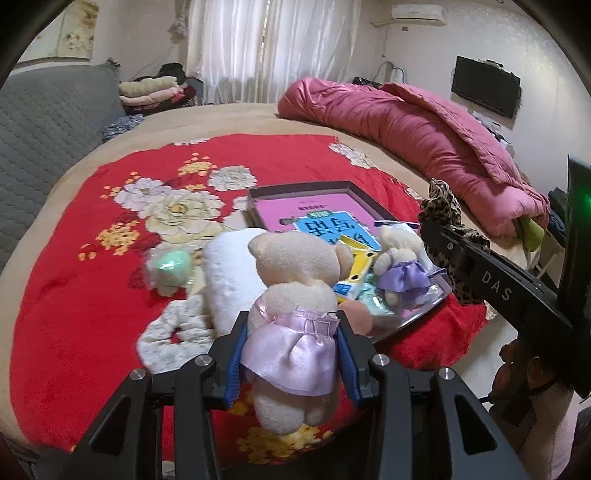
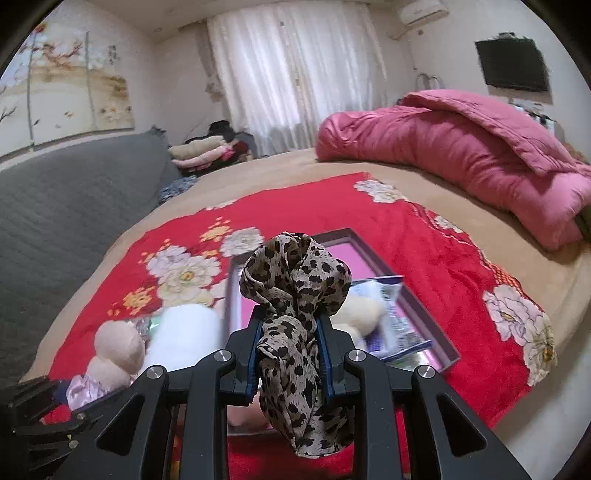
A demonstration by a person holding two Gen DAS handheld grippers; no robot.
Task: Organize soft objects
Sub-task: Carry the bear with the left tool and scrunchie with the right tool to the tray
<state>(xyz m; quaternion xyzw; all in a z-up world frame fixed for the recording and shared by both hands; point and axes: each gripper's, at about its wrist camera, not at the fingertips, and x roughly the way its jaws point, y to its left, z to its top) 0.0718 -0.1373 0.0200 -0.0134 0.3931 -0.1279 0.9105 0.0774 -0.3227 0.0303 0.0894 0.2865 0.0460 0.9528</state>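
We are viewing a shallow grey tray (image 1: 369, 201) with a pink floor, lying on a red floral blanket (image 1: 92, 302). In the tray we are seeing a blue booklet (image 1: 332, 230), a yellow packet (image 1: 356, 258), and a small teddy bear in a purple dress (image 1: 400, 264) inside clear wrapping. A second, pale plush item at the tray's near corner is too blurred to identify.

We are gripping a teddy bear in a pink satin dress (image 1: 295, 325) with the left gripper (image 1: 291, 350); its blue pads are pressing the bear's waist from both sides, holding it above the blanket just beside the tray. We are gripping a leopard-print scarf (image 2: 295, 306) with the right gripper (image 2: 291, 354); its jaws are clamped tight on the bunched fabric, which is hanging over the tray.

Beside the tray, a white plush pillow (image 1: 229, 273) and a green-and-white soft toy (image 1: 170, 269) are lying on the blanket. The blanket is covering a tan bed (image 2: 288, 166), where a pink quilt (image 2: 461, 147) is lying heaped at the far side. A grey quilted headboard (image 2: 55, 206), white curtains (image 2: 295, 74), a wall-mounted television (image 2: 513, 70) and an air conditioner (image 1: 417, 11) are surrounding the bed.
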